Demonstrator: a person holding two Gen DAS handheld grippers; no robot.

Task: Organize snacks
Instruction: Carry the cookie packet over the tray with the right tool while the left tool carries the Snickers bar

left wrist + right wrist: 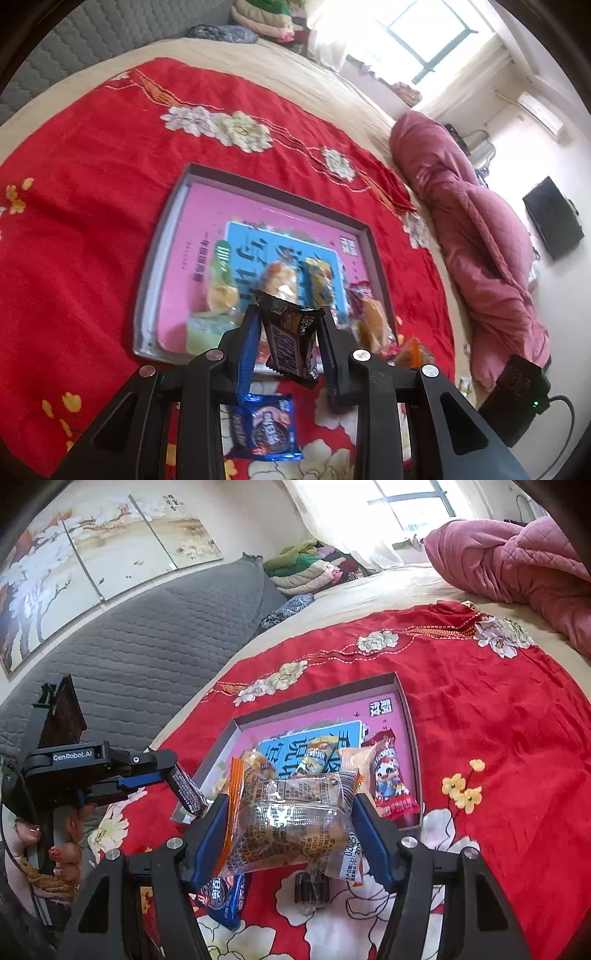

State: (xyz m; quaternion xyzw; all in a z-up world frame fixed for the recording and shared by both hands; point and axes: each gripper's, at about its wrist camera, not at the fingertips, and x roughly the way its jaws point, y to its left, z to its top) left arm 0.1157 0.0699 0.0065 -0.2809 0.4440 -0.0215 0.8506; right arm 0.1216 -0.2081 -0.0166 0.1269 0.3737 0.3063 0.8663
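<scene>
A shallow grey box [376, 258] with a pink book inside lies on the red flowered cloth; it also shows in the right wrist view [408, 716]. Several wrapped snacks lie in it. My left gripper [290, 325] is shut on a dark Snickers bar [291, 339], held above the box's near edge. It also shows in the right wrist view [184, 788] at the left. My right gripper [290, 812] is shut on a clear orange-trimmed pastry packet [291, 827], just before the box. A blue Oreo pack [266, 428] lies on the cloth below both grippers [223, 897].
A small dark wrapped sweet [312, 888] lies on the cloth under my right gripper. A red cartoon-bird snack [389, 779] sits in the box's right side. A pink quilt [476, 236] is bunched at the bed's right. A grey padded headboard [147, 642] stands behind.
</scene>
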